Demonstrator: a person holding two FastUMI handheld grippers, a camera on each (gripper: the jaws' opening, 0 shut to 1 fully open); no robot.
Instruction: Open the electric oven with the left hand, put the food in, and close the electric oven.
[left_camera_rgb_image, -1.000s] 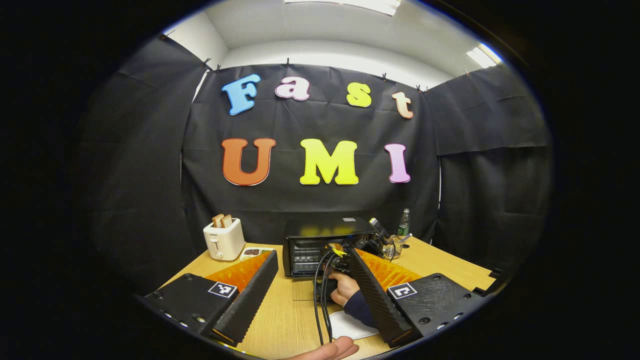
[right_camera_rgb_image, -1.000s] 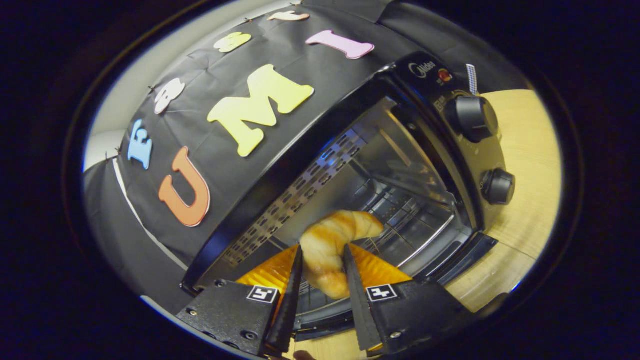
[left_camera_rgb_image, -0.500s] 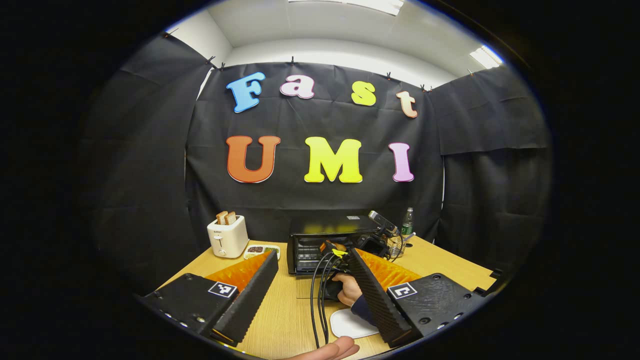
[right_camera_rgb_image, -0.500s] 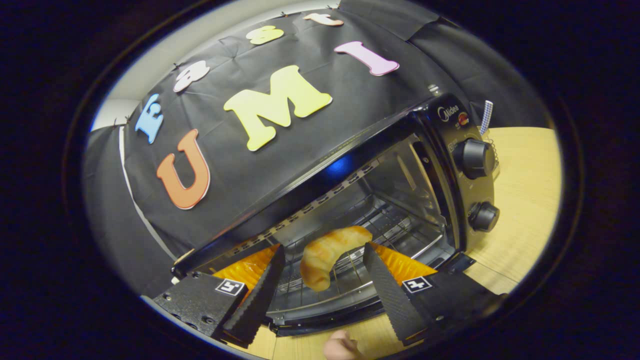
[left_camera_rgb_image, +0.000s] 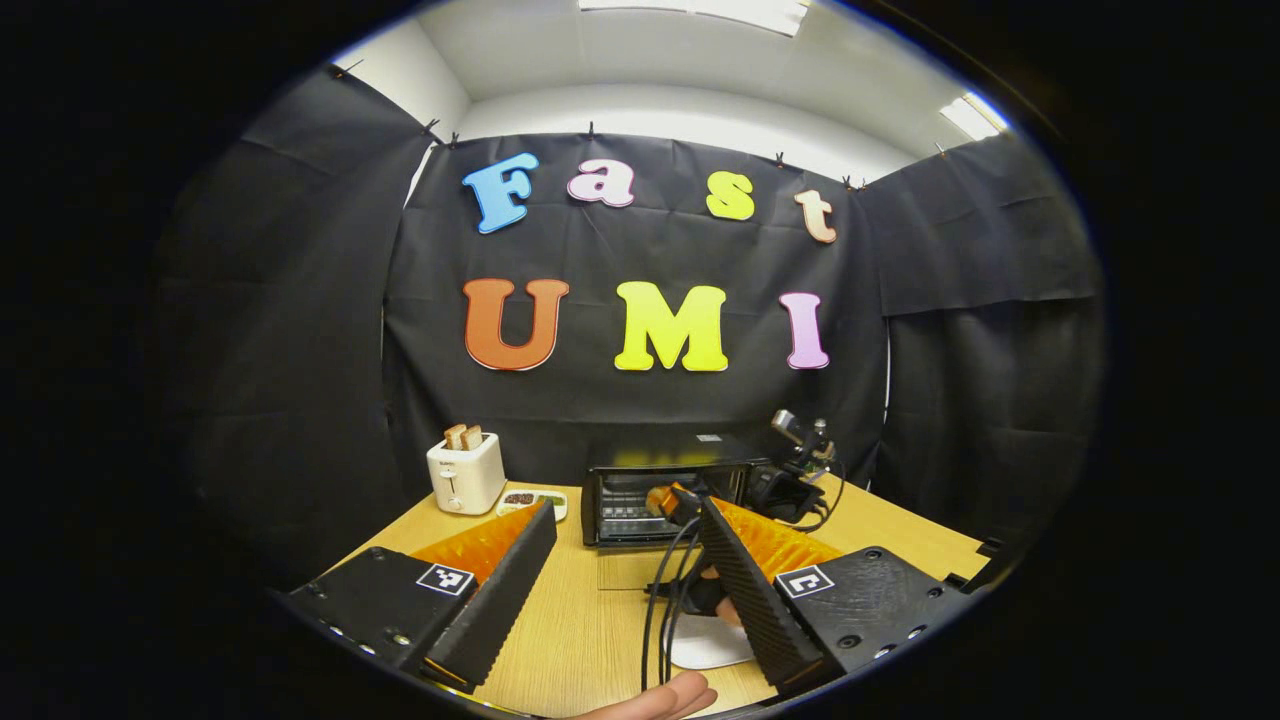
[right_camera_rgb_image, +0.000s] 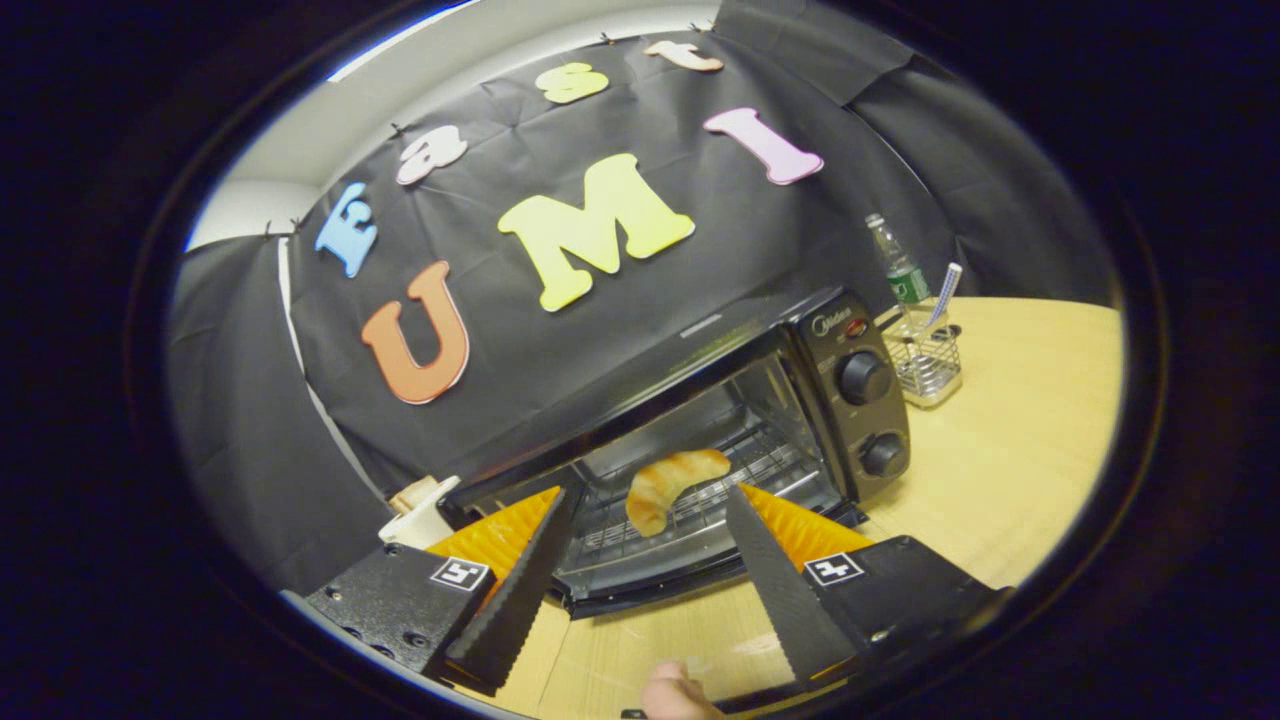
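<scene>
The black electric oven stands with its door folded down. A golden croissant lies on the wire rack inside. My right gripper is open, held just in front of the door with nothing between its fingers. In the left gripper view the oven sits at the back of the wooden table. There the right gripper and the hand holding it show before the oven. My left gripper hovers open and empty near the table's front.
A white toaster holding toast and a small dish stand left of the oven. A white plate lies near the front. A green-labelled bottle and a wire basket stand right of the oven.
My right gripper opened, left the croissant on the oven rack and drew back out of the oven. The left gripper barely shifted.
</scene>
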